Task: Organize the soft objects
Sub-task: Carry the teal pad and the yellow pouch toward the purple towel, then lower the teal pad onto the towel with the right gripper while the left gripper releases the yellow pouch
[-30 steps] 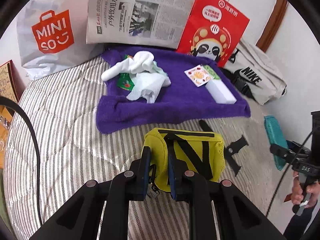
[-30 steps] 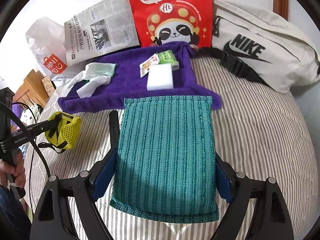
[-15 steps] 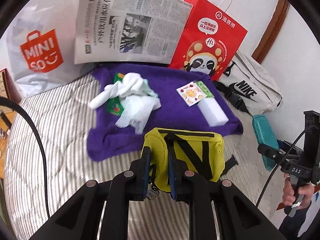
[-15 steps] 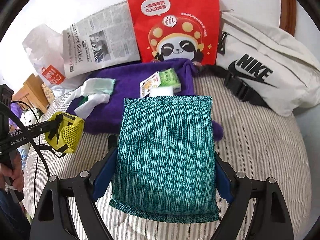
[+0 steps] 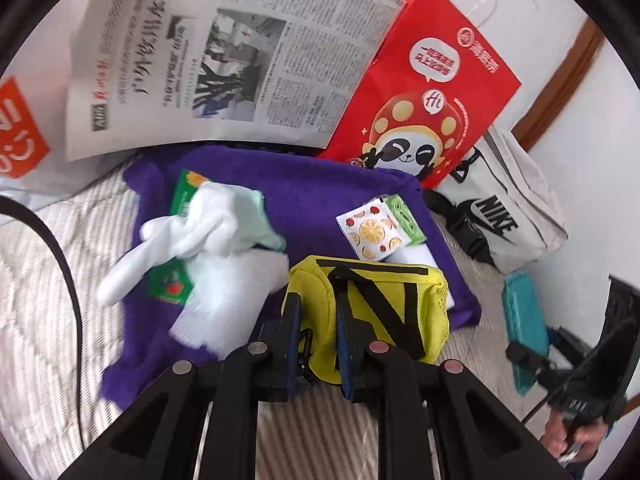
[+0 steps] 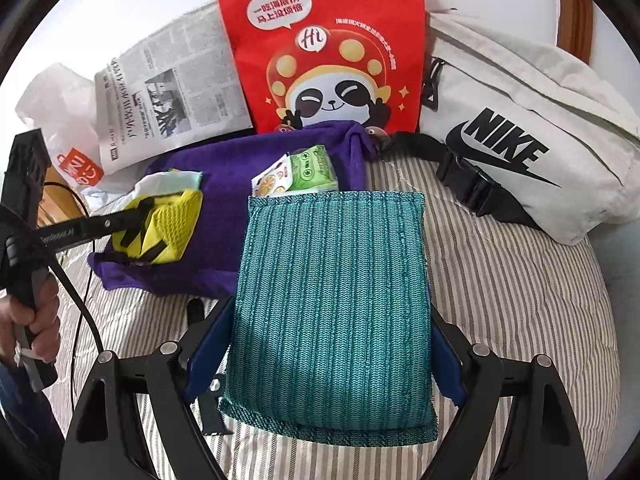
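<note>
My left gripper point(image 5: 318, 320) is shut on the edge of a yellow mesh pouch point(image 5: 384, 312) with black straps and holds it over the near edge of a purple towel point(image 5: 320, 192). The pouch also shows in the right wrist view point(image 6: 160, 228). My right gripper point(image 6: 328, 344) is shut on a teal knitted cushion point(image 6: 332, 304), held just short of the towel point(image 6: 224, 176). On the towel lie white socks and cloths point(image 5: 208, 240), snack packets point(image 5: 372, 232) and a white block, mostly hidden.
A newspaper point(image 5: 224, 64), a red panda paper bag point(image 5: 432, 92), a white Miniso bag point(image 5: 20, 128) and a white Nike bag point(image 6: 520, 128) stand along the wall behind the towel. All lies on a striped bed cover point(image 6: 520, 300).
Both grippers have moved forward toward the towel with their loads. The yellow pouch now hangs over the towel's near edge, and the cushion's far edge reaches the packets.
</note>
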Demonstrator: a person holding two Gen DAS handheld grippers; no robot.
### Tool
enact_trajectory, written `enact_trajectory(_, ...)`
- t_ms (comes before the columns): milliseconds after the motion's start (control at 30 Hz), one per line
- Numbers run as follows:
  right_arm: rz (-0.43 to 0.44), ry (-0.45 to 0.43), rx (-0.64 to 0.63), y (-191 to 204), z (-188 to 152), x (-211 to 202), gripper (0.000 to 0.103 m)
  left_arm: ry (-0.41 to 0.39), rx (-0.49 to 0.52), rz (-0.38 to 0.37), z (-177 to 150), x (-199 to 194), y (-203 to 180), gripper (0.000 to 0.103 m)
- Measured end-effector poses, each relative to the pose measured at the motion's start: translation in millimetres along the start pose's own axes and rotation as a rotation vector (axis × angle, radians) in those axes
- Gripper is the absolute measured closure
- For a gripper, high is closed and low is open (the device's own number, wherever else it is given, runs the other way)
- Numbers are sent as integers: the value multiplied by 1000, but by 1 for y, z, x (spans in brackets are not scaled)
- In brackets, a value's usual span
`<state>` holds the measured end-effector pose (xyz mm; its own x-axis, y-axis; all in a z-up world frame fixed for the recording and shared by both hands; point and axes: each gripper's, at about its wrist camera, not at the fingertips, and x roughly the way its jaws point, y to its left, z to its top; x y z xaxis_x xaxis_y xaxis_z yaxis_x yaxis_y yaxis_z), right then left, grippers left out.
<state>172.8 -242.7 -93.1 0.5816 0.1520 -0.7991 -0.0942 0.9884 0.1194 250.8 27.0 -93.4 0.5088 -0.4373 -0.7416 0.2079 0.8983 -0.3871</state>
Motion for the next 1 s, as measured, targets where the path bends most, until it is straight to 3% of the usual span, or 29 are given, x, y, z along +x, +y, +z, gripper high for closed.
enact_trajectory(267,10,-2,-3,6,19,14,17,53,27,69,5,36,8,87)
enact_trajectory(567,20,-1,-71,34,37,30,17,47,35,77,-1,37,35,87)
enact_trajectory(1000,38,37,-130,64,49,64,17,29,116,131,-4,42,29,81)
